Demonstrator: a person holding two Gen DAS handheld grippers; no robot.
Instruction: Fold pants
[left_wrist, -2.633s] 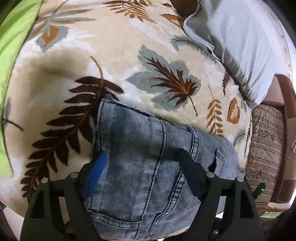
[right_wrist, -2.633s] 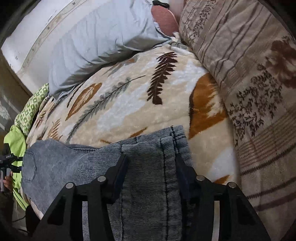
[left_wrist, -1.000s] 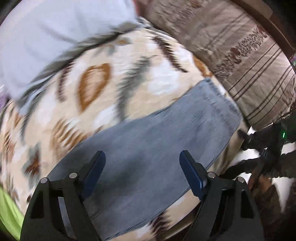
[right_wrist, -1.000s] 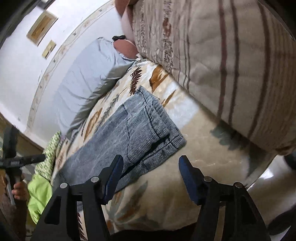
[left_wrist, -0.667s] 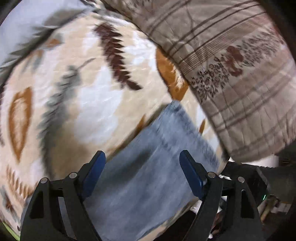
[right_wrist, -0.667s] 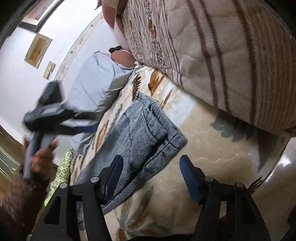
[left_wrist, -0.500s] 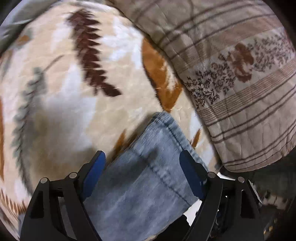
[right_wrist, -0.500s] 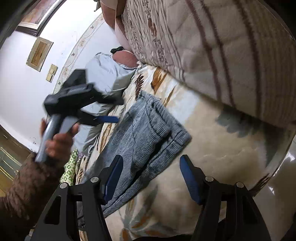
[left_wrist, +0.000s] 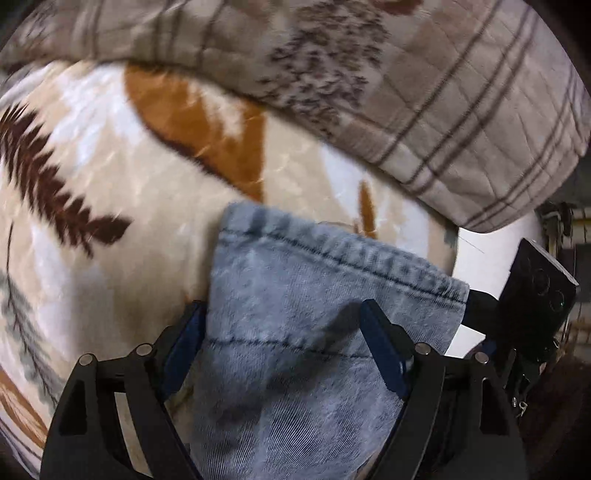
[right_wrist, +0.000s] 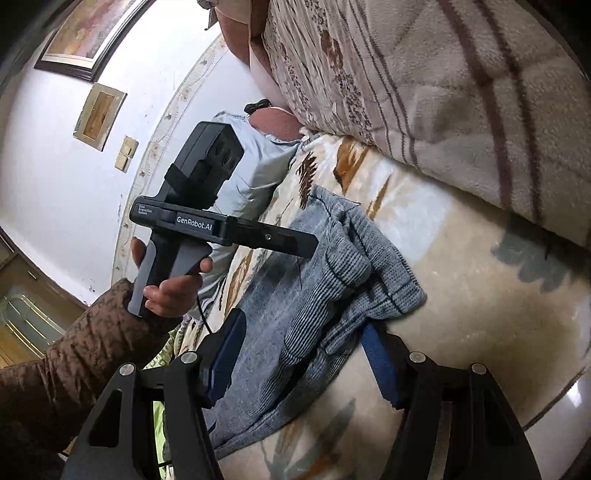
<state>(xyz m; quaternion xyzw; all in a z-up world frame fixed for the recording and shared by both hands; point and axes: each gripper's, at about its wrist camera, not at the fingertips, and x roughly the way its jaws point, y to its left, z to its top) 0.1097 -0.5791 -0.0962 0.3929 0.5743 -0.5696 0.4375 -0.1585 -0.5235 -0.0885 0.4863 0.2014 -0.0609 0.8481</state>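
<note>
the jeans (right_wrist: 295, 314) lie lengthwise along the bed's (right_wrist: 480, 314) near edge, hem toward the striped blanket (left_wrist: 443, 92). left gripper (left_wrist: 280, 332) gapes over the hem, right gripper (right_wrist: 299, 354) hovers parted, both empty-handed.

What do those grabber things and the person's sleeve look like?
Each gripper is black, with two angled fingers carrying blue pads and silver rivets. The left gripper has a grey pistol handle, white "GenRobot.AI" lettering and a thin black cable. The sleeve is brown and quilted.

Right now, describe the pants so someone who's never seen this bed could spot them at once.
Find the cream leaf-print blanket covering the bed, beside the brown striped quilt. The pants lie on that blanket near its edge: faded blue denim with dark stitched hems, the only plain blue fabric there.
</note>
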